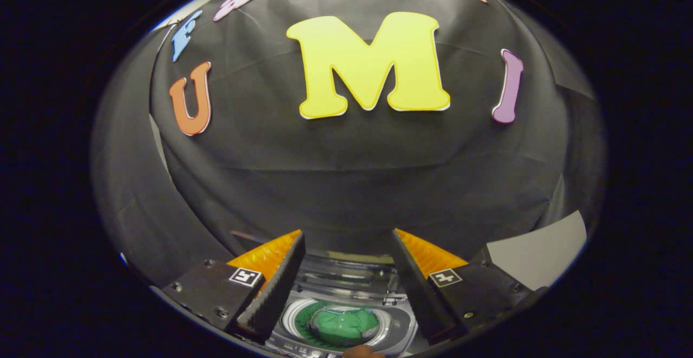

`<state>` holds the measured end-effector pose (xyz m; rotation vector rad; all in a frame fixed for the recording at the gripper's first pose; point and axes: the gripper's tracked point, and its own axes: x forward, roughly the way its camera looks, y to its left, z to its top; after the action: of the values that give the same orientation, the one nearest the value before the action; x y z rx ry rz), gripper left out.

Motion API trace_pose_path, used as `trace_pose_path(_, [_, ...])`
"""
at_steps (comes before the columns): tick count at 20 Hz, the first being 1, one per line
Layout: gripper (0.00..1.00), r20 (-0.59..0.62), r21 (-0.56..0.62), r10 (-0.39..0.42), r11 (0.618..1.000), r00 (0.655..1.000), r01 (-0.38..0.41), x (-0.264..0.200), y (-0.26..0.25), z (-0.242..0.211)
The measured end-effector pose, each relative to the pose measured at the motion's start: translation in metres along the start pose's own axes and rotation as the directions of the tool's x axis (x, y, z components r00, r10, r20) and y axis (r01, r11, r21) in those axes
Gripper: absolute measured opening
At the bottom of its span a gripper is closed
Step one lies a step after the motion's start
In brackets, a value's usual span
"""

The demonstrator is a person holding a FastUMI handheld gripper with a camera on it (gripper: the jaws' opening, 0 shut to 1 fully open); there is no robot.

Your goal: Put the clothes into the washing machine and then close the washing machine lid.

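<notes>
A big black cloth wall (346, 184) hangs at the back of the booth, with soft folds and creases in it. It takes up most of the space ahead of the gripper. Off to the right, low down beside the wall, there is a plain pale grey flat panel (541, 252).

Down low sits the small grey and silver top-loading washing machine (400, 328). Its clear lid (344, 271) stands up at the back, so the round tub is open. A white ring goes around the mouth of the tub. Inside the tub lies the bright green bundled cloth (346, 324), all bunched up in a lump. It sits between the two fingers and lower than them.

The gripper (346, 293) is held above the machine and points forward at the wall. Its two fingers are spread wide apart. Nothing is between them, and they touch nothing. Each finger base has a small black and white square marker on it.

At the very bottom, just in front of the machine, a tiny rounded bit of something brownish (361, 351) peeks in. It is too small to tell what it is.
</notes>
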<state>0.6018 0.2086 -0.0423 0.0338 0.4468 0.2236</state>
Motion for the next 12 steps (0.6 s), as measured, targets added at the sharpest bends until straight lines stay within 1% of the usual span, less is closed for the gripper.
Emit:
trace_pose_path(3, [0.98, -0.027, -0.01, 0.006, 1.0, 1.0, -0.007, 0.031, 0.001, 0.001])
trace_pose_path(8, [0.98, -0.069, 0.002, 0.018, 1.0, 0.997, -0.018, 0.076, 0.012, -0.009])
trace_pose_path(12, [0.98, -0.103, 0.041, 0.012, 0.999, 0.995, -0.008, 0.094, 0.02, -0.031])
